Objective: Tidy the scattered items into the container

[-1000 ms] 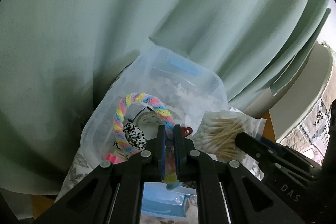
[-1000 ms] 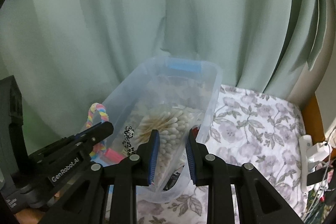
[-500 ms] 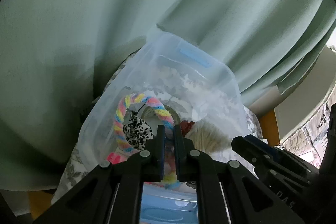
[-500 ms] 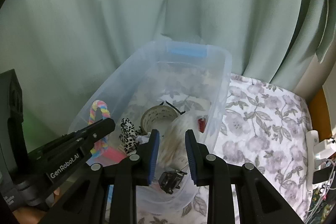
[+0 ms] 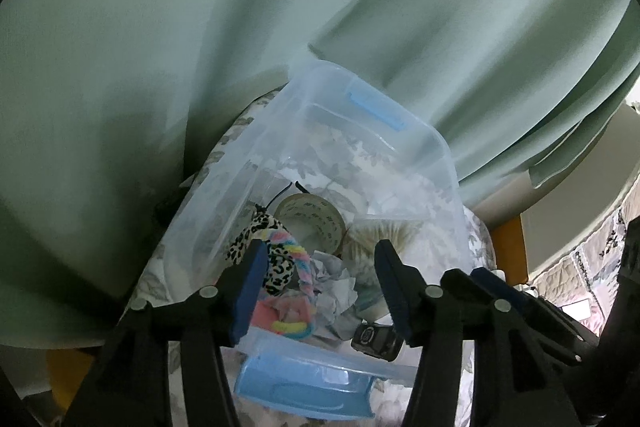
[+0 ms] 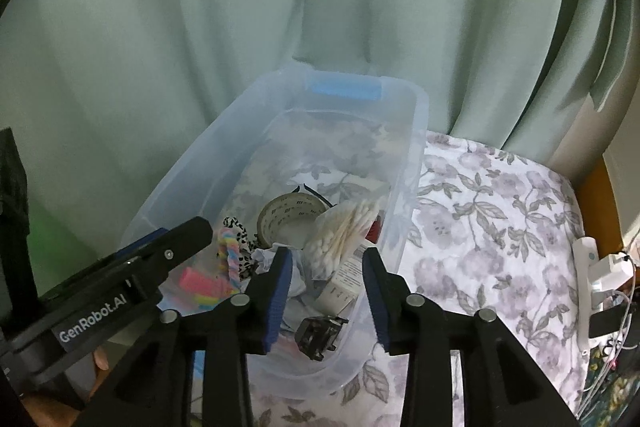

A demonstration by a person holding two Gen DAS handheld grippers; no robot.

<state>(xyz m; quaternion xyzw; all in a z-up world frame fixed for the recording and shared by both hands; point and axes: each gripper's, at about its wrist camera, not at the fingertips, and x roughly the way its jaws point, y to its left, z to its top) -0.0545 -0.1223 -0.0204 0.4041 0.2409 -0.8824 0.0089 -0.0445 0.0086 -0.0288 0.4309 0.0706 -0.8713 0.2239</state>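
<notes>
A clear plastic container [image 5: 424, 151] [image 6: 408, 147] with blue handles stands on the flowered cloth. Inside lie a pastel rope ring [image 5: 294, 253] [image 6: 230, 259], a leopard-print scrunchie [image 5: 276, 271], a tape roll [image 5: 316, 219] [image 6: 288, 215], a bag of cotton swabs [image 5: 380, 235] [image 6: 344, 235], crumpled paper [image 5: 336, 283] and a black clip [image 6: 320, 337]. My left gripper [image 5: 320, 259] is open and empty above the container's near end. My right gripper [image 6: 326, 269] is open and empty above the swab bag.
A green curtain [image 6: 320, 7] hangs close behind the container. The flowered cloth [image 6: 492, 219] spreads to the right. A white power strip with plugs [image 6: 592, 275] lies at the right edge. A wooden frame edge [image 5: 508, 247] shows at the right.
My left gripper opened and the rope ring dropped into the container. My right gripper opened and the swab bag now lies inside. Both grippers hover over the container.
</notes>
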